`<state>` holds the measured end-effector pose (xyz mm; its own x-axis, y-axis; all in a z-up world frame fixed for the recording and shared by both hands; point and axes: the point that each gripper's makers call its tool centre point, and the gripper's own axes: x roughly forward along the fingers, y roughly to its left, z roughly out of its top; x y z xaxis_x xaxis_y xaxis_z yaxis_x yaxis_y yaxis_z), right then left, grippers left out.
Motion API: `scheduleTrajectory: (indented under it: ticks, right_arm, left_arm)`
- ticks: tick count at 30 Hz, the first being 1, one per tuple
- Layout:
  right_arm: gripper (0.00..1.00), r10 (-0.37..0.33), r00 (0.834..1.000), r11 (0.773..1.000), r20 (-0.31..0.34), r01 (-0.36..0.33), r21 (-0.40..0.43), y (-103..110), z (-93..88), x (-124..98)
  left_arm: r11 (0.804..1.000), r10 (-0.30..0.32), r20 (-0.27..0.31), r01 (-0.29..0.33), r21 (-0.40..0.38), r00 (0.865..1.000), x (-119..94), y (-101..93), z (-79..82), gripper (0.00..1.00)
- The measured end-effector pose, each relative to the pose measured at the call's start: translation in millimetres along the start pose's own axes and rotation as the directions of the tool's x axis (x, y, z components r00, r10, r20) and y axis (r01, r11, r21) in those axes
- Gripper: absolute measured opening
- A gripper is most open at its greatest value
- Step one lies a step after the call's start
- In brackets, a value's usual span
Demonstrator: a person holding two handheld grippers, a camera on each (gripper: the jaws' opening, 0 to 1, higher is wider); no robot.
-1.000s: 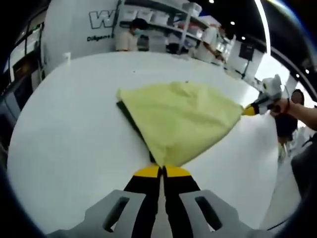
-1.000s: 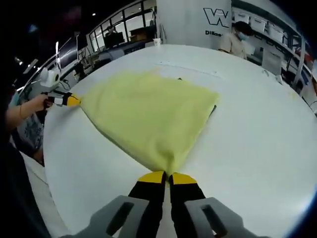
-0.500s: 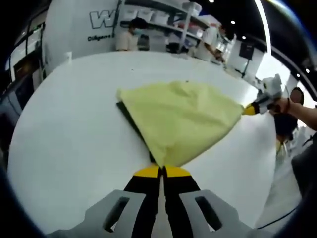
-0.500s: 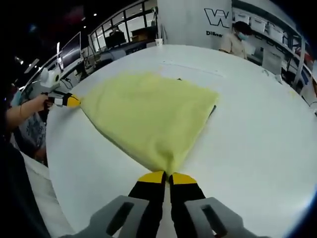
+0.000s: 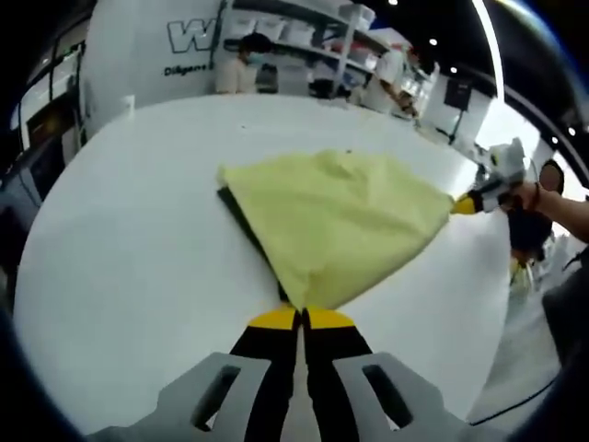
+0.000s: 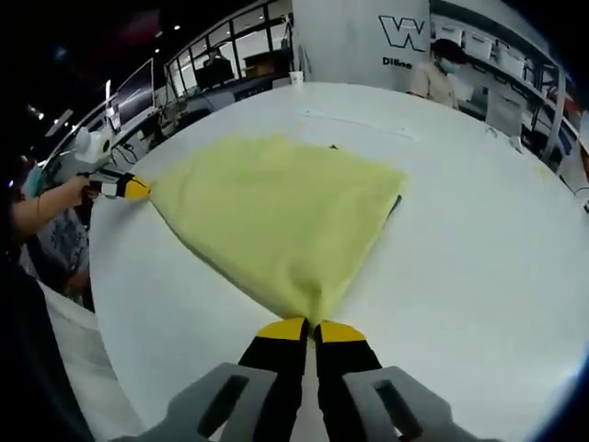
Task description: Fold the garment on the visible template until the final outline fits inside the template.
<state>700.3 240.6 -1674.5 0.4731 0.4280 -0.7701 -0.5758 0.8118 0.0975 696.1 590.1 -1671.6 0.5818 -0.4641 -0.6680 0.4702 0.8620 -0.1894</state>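
While spread fairly flat across the white table [image 5: 120,239], looks soft, thin and light: shows a pale yellow garment [image 5: 340,221] with shallow wrinkles, likely to sag, crease and slide on the smooth top rather than hold any shape. Lies near the middle of the table, over a dark template [image 5: 241,214] that peeks out as a narrow strip along one edge. Seems best taken at the corners or along a hem with a firm pinch, as limp fabric would probably slip from a loose grip. Shows the left gripper [image 5: 302,319] rising from the bottom of the left gripper view, clenched on the nearest corner of the cloth, yellow tips pressed together with fabric caught between them. Shows the right gripper [image 6: 311,330] likewise in the right gripper view, clamped on a neighbouring corner, with the cloth fanning away from the tips in a wedge. Places the two grippers well apart at adjacent corners, both low to the table and aimed inward over the fabric, so that the edge between them runs nearly taut. Also catches, at the far side of the left gripper view, a hand [image 5: 531,196] wrapped around the right gripper's handle.
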Motion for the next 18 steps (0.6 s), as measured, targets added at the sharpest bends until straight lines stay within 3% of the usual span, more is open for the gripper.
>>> scheduleTrajectory:
  ticks: [15, 18]
  right_arm:
    - [0.00, -0.021, 1.000, 0.999, -0.002, 0.021, -0.039, -0.2, -9.0, -5.1]
    - [0.12, -0.014, 0.999, 1.000, 0.029, 0.015, -0.023, 1.1, -6.4, -8.0]
  left_arm:
    - [1.000, -0.004, -0.004, 0.004, 0.027, 1.000, -8.6, -20.2, -7.9, 0.00]
    - [0.999, 0.003, 0.003, -0.003, 0.044, 1.000, -8.8, -20.0, -6.2, 0.03]
